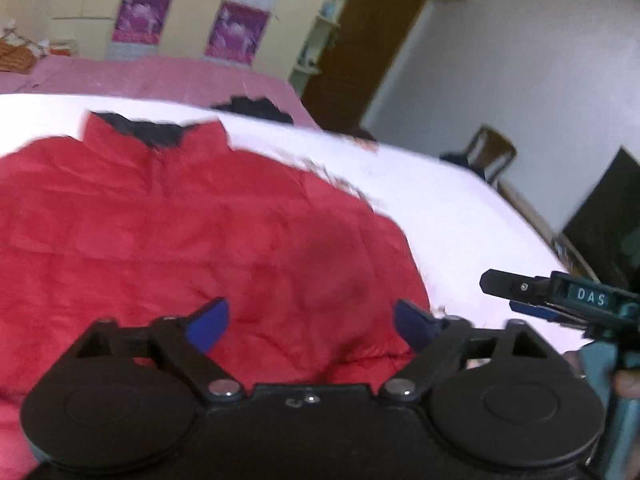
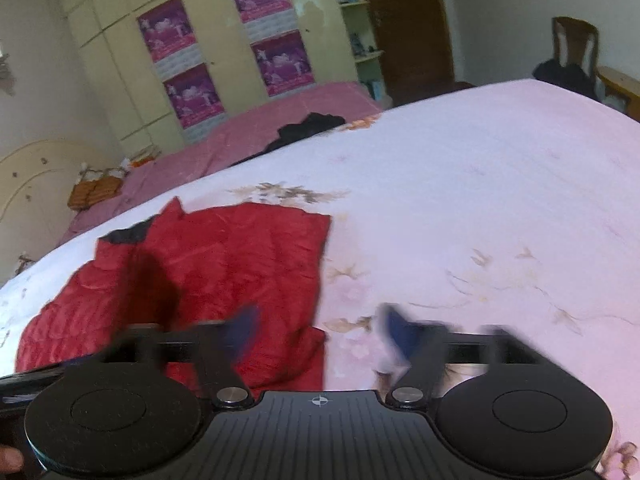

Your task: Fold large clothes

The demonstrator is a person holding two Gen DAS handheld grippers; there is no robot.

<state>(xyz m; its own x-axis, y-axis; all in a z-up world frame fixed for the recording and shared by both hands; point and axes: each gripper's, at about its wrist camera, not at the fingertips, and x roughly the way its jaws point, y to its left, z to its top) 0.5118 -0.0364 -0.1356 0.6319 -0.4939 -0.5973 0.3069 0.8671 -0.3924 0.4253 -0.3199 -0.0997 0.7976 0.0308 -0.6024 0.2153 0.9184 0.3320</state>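
Red jacket [image 1: 192, 232] flat on bed [image 1: 440, 200], collar far end, long axis away from grippers. Left gripper [image 1: 310, 322] spread, empty, over hem, nearer. Right gripper [image 2: 316, 334] spread, empty, at jacket's right edge.

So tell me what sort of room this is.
Most likely a bedroom in a home. A red jacket lies spread on a wide bed with a pale flowered sheet, a tall cream wardrobe hung with purple posters stands behind, and a wooden door is beside it.
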